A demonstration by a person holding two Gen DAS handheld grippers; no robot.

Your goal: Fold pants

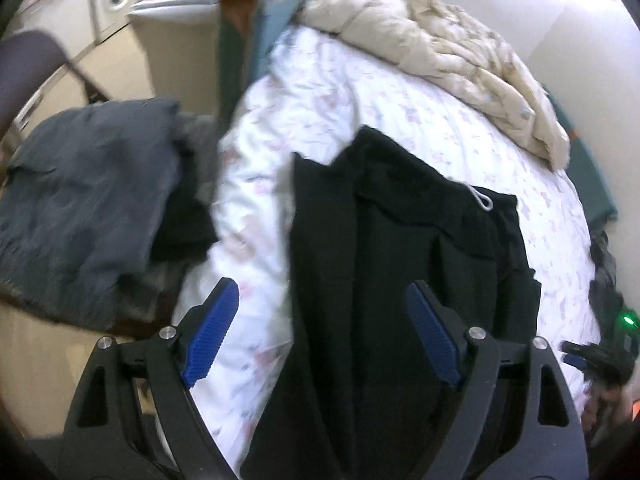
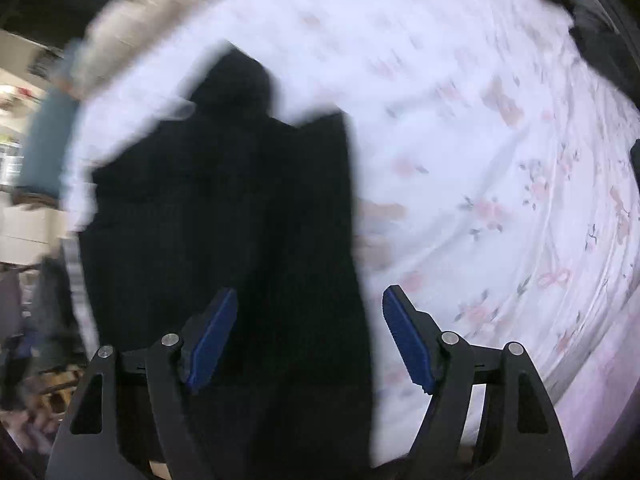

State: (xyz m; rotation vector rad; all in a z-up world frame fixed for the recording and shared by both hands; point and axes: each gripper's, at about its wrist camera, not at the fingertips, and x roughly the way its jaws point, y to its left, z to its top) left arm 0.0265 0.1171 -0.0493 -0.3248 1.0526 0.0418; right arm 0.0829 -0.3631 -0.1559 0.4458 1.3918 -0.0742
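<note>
Mostly blurred, black pants (image 1: 400, 260) run off frame below both wide, empty tongs (image 1: 326, 332) (image 2: 308, 336).

- Left wrist view: looks steeply down along the left gripper (image 1: 324, 332) onto a floral bedsheet (image 1: 420, 112), close above the black pants (image 1: 400, 260).
- Right wrist view: faces down more steeply past the right gripper (image 2: 308, 332), equally close, heavily blurred.
- Shared: pants (image 2: 224, 220) and sheet (image 2: 480, 160).
</note>
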